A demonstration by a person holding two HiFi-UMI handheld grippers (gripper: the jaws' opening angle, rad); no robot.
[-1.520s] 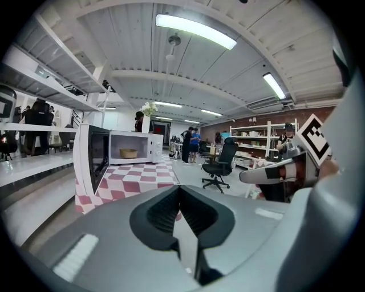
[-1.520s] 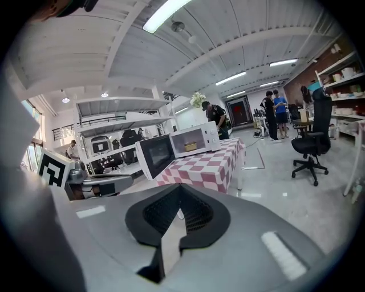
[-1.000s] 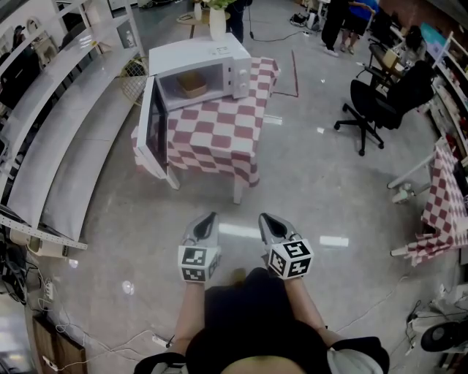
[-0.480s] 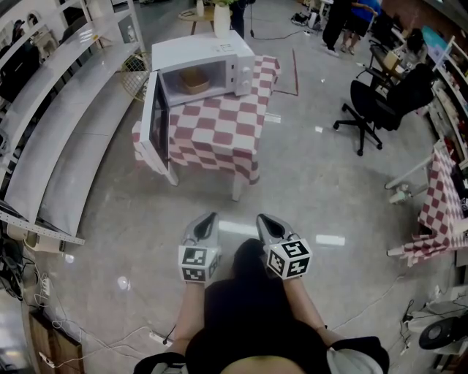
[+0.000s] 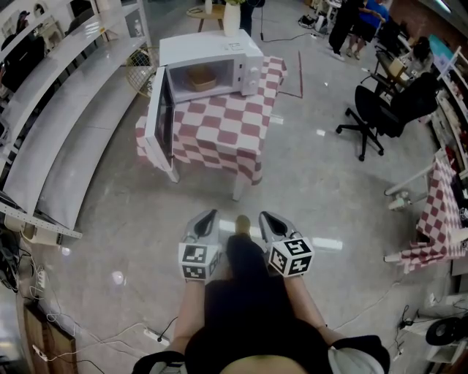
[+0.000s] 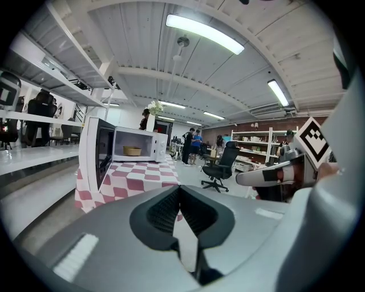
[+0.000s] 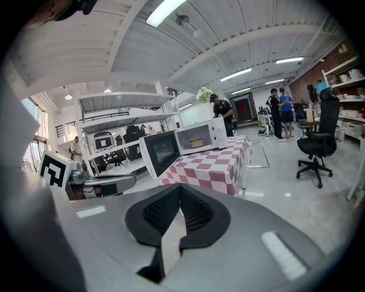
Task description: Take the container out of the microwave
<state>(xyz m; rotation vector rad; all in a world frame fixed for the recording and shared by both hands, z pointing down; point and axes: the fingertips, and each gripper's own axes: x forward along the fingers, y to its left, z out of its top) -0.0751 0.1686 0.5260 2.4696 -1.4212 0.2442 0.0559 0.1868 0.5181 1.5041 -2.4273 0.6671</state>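
A white microwave [image 5: 213, 60] stands on a table with a red-and-white checked cloth [image 5: 219, 135], far ahead of me. Its door [image 5: 160, 113] hangs open to the left. Inside sits a small tan container [image 5: 202, 77], also seen as the container [image 6: 132, 151] in the left gripper view and the container [image 7: 197, 143] in the right gripper view. My left gripper [image 5: 210, 217] and right gripper [image 5: 265, 218] are side by side over the floor, well short of the table, both shut and empty. In their own views, the left gripper [image 6: 179, 189] and right gripper [image 7: 180, 188] point at the microwave.
Long white shelves [image 5: 66, 131] run along the left. A black office chair [image 5: 376, 109] stands to the right, and another checked table [image 5: 444, 201] at the far right edge. People [image 5: 355, 18] stand at the back. Cables [image 5: 150, 336] lie on the floor near my feet.
The person has stepped forward, a leg now showing between the grippers. The table and microwave have shifted slightly right in the head view. Both grippers stay shut and side by side.
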